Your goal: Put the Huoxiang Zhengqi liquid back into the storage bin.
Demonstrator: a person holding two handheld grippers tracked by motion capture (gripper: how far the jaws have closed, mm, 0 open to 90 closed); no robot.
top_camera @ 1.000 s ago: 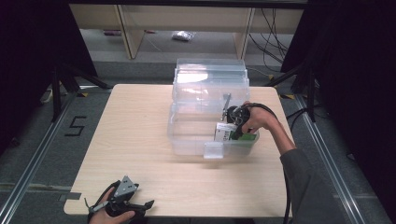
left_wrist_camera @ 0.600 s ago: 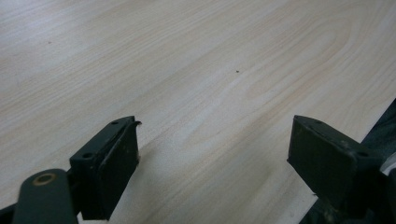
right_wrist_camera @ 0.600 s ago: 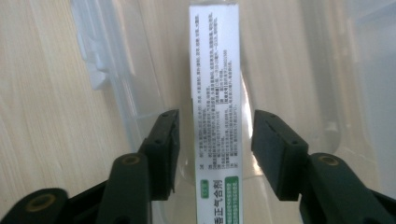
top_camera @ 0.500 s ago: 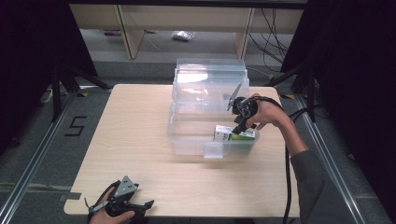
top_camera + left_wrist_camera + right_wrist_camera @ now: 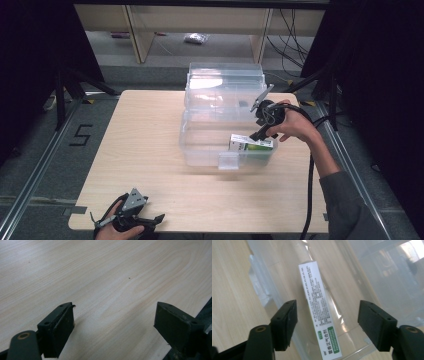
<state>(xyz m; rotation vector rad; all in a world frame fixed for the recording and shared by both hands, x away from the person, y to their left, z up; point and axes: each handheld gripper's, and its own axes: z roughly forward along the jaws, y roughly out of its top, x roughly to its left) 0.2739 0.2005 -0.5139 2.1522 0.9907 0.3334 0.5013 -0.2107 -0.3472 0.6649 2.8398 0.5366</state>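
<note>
- Right tongs (image 5: 261,131) have lifted off the white-green carton (image 5: 251,143), jaws now spread, empty.
- Carton lies in the clear bin (image 5: 200,145), near the worktop's (image 5: 145,150) right edge.
- Left tongs (image 5: 150,221) open at the near-left corner.

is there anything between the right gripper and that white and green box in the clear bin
Nothing visible. The right gripper, jaws open, hangs over the open clear bin with the box lying straight below in the gap; the bin's lid is swung back.
</note>
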